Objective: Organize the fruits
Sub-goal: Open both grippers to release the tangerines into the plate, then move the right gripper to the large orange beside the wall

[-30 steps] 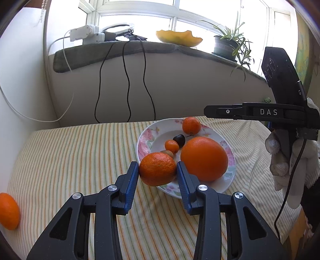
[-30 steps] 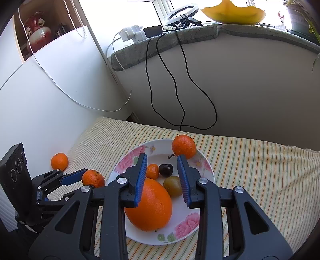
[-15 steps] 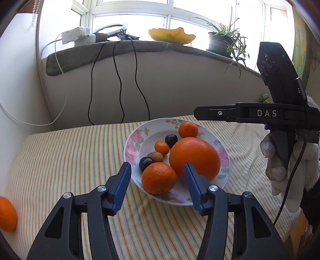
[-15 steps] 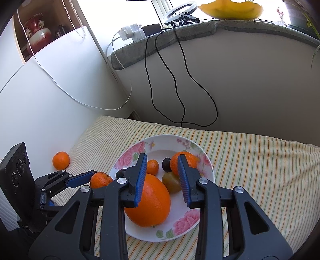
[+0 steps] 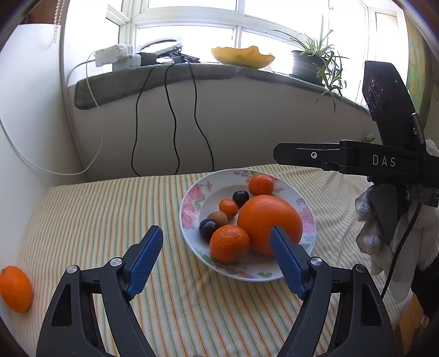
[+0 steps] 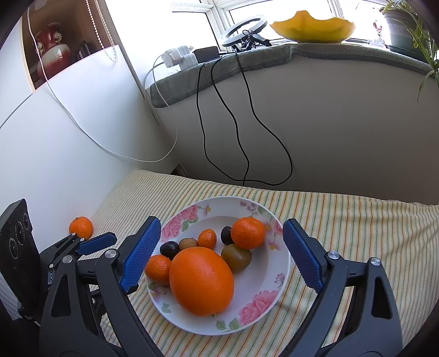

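Observation:
A floral plate [image 5: 189,203] [image 6: 274,296] on the striped cloth holds a big orange [image 5: 270,222] [image 6: 201,280], two tangerines [image 5: 230,243] [image 5: 260,184], a small orange fruit [image 5: 228,208], two dark plums [image 5: 240,197] and a kiwi [image 6: 236,256]. One more tangerine [image 5: 15,288] [image 6: 81,227] lies on the cloth at the far left by the wall. My left gripper [image 5: 216,261] is open and empty, just short of the plate. My right gripper [image 6: 222,255] is open and empty above the plate.
A white wall runs along the left. A grey ledge [image 5: 164,79] at the back carries power strips, hanging cables [image 6: 227,123], a yellow bowl [image 6: 312,26] and a potted plant [image 5: 310,66]. The gloved hand holding the right gripper [image 5: 384,162] is at the right.
My left gripper let go of the tangerine onto the plate, opened wide and drew back. My right gripper opened wide and let a tangerine onto the plate.

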The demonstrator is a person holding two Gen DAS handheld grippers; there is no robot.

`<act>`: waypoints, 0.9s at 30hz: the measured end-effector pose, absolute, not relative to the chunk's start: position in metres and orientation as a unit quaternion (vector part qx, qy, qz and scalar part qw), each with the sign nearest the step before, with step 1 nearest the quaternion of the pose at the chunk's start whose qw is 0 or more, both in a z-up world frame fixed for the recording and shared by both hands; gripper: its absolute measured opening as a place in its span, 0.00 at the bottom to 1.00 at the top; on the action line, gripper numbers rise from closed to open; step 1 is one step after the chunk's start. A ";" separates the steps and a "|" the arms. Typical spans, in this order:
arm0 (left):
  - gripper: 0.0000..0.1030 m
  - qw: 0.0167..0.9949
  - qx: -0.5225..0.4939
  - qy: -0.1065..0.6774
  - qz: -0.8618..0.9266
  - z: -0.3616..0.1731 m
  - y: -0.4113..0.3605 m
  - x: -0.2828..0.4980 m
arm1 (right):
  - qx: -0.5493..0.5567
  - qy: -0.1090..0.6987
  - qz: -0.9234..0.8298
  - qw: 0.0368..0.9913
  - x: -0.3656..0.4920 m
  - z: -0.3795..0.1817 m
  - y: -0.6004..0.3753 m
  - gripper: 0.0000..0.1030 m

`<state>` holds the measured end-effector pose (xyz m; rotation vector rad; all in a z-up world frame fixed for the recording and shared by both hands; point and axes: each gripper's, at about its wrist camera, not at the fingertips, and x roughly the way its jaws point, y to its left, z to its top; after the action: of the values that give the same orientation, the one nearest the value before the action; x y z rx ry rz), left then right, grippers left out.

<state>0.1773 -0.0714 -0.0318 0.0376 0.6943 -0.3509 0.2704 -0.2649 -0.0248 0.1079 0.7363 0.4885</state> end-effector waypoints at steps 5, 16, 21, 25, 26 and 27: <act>0.78 0.928 0.020 0.335 -0.160 -0.027 -0.068 0.172 | 0.047 0.351 0.239 0.904 0.266 -0.021 -0.261 0.94; 0.78 0.938 0.002 0.319 -0.136 -0.015 -0.045 0.154 | 0.000 0.336 0.255 0.907 0.248 -0.007 -0.230 0.94; 0.78 0.943 -0.008 0.311 -0.119 -0.011 -0.027 0.145 | -0.006 0.312 0.258 0.914 0.241 -0.001 -0.214 0.94; 0.78 0.945 -0.030 0.311 -0.100 -0.015 -0.006 0.140 | -0.010 0.307 0.266 0.914 0.242 0.003 -0.198 0.94; 0.78 0.945 -0.033 0.312 -0.093 -0.017 -0.001 0.139 | -0.009 0.307 0.269 0.913 0.244 0.003 -0.193 0.94; 0.78 0.945 -0.036 0.312 -0.088 -0.018 0.005 0.138 | -0.009 0.309 0.271 0.912 0.245 0.003 -0.189 0.94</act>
<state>0.1377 0.0048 -0.0180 -0.0733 0.6362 -0.1784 0.2453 -0.1892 0.0029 -0.0181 0.6359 0.5575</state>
